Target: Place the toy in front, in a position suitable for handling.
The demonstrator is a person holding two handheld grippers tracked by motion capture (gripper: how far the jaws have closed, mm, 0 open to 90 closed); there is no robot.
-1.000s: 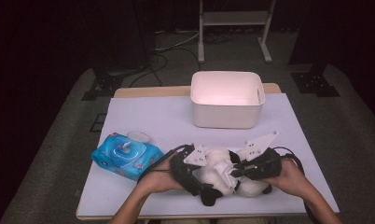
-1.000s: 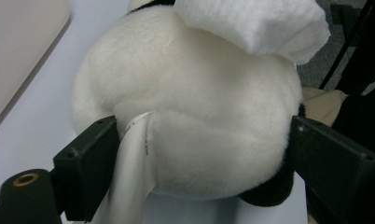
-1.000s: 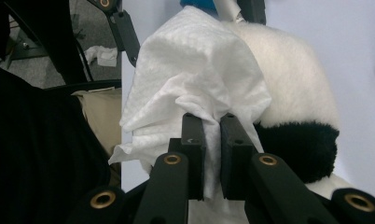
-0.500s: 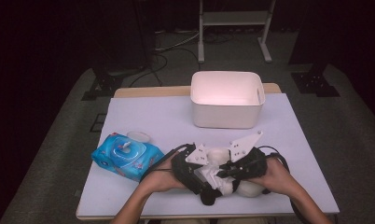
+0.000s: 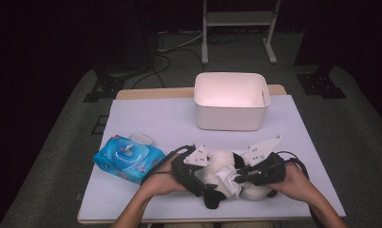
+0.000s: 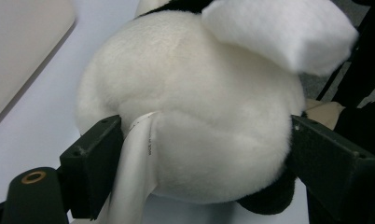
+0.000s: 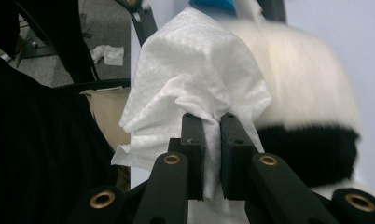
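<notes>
A black-and-white plush toy [image 5: 221,162] lies near the table's front edge between both hands. My left gripper [image 5: 201,183] has its jaws spread wide, and both pads press the toy's white body [image 6: 199,116]; a fabric label [image 6: 136,172] hangs by the left pad. My right gripper [image 5: 241,175] is shut on a crumpled white wipe [image 5: 229,183] that rests against the toy. In the right gripper view the wipe [image 7: 190,70] bunches above the closed jaws of the right gripper [image 7: 212,126], with the toy's fur [image 7: 307,84] behind it. The wipe [image 6: 288,32] also lies on top of the toy in the left gripper view.
A white bin [image 5: 231,100] stands at the back of the white table [image 5: 156,118]. A blue pack of wipes [image 5: 125,159] lies at the left, its round lid [image 5: 140,138] flipped open. The table's front edge is just under the hands.
The right gripper swept left across the toy with the wipe, then came back to the right. The left gripper and the toy stayed put.
</notes>
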